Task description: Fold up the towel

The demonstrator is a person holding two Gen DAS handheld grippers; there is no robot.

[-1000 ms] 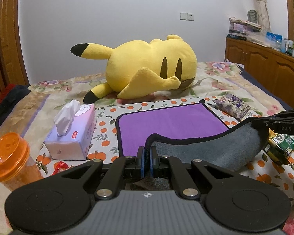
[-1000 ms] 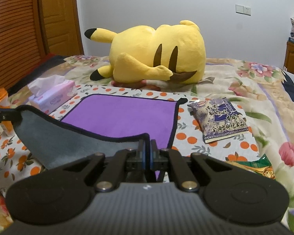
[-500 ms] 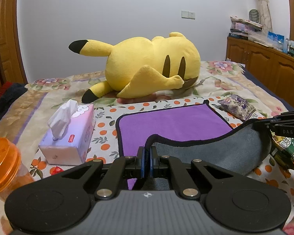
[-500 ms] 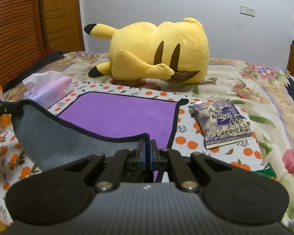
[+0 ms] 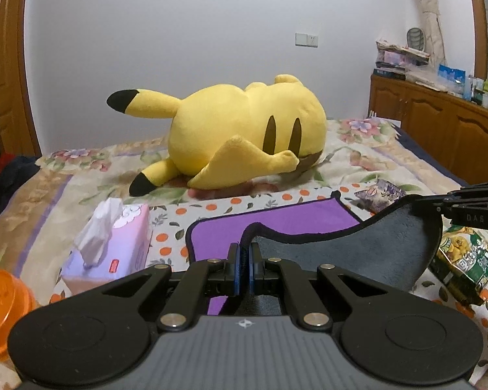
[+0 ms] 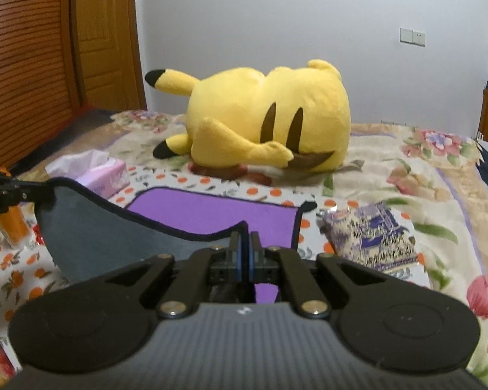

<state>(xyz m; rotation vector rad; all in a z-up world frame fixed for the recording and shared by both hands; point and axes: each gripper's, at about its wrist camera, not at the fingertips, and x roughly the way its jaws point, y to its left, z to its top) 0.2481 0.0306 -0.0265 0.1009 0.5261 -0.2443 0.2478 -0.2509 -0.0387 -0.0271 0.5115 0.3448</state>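
Towel (image 5: 276,224), purple face up, grey underside, black trim, lies on orange-dotted cloth (image 5: 166,243) over bed. Near edge lifted off cloth, grey side sagging between both tools. Left gripper (image 5: 243,261): jaws closed tight on near-left corner, towel running off toward 1 o'clock. Right gripper (image 6: 244,253): jaws pinched on near-right corner, towel stretching toward 10 o'clock. Far half flat at 12 o'clock. Tissue box (image 5: 110,247) at 10 o'clock of left gripper; yellow plush (image 5: 244,136) beyond towel, probably touching cloth's far edge.
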